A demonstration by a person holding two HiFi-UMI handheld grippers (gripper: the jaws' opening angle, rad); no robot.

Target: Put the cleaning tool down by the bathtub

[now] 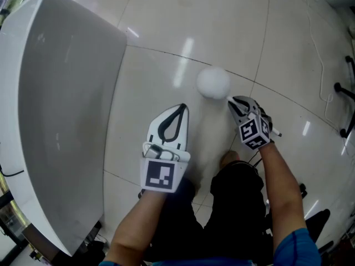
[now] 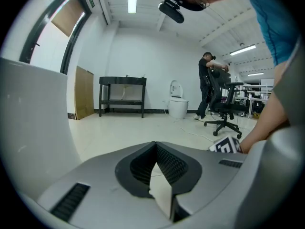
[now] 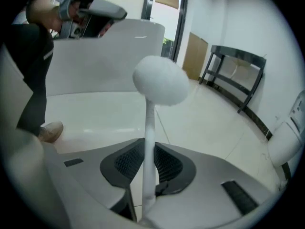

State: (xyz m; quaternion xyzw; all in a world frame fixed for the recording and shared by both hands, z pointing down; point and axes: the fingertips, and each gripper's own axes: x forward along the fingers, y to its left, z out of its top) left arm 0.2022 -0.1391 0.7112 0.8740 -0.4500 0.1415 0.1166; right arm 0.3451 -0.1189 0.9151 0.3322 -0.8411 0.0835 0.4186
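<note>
Head view almost loses the thin handle of the cleaning tool (image 1: 213, 83). Only its round white head shows plainly, pale against the pale floor (image 1: 222, 26), at 11 o'clock from the right gripper (image 1: 234, 102). Whether that head touches the floor or hangs above it cannot be told.

The right gripper view settles the grip: the white handle (image 3: 149, 147) runs straight up between the fingers, whose dark pads close on it from both sides. Its lower end is cut off at the frame's bottom edge.

The left gripper (image 1: 182, 107) sits at 9 o'clock from the right one. Its fingers meet at the tips with nothing between them.

The bathtub (image 1: 61, 121) fills the 9 o'clock side of the head view, its far end cut off by the frame. The tool's head lies well apart from its wall, out over open floor.

The person's own forearms and dark trousers cover the 6 o'clock part of the floor, with one shoe (image 1: 228, 160) peeking out beside the right gripper. A chair base (image 1: 346, 110) is clipped at 3 o'clock, with a cable (image 1: 321, 65) on the tiles near it.

In the left gripper view a black rack (image 2: 122, 95) stands against the far wall at 11 o'clock, a board (image 2: 84, 93) leans to its left, and a toilet (image 2: 177, 104) stands at 12 o'clock. A person (image 2: 206, 85) stands behind an office chair (image 2: 224, 104) at 1 o'clock, small and hard to make out.
</note>
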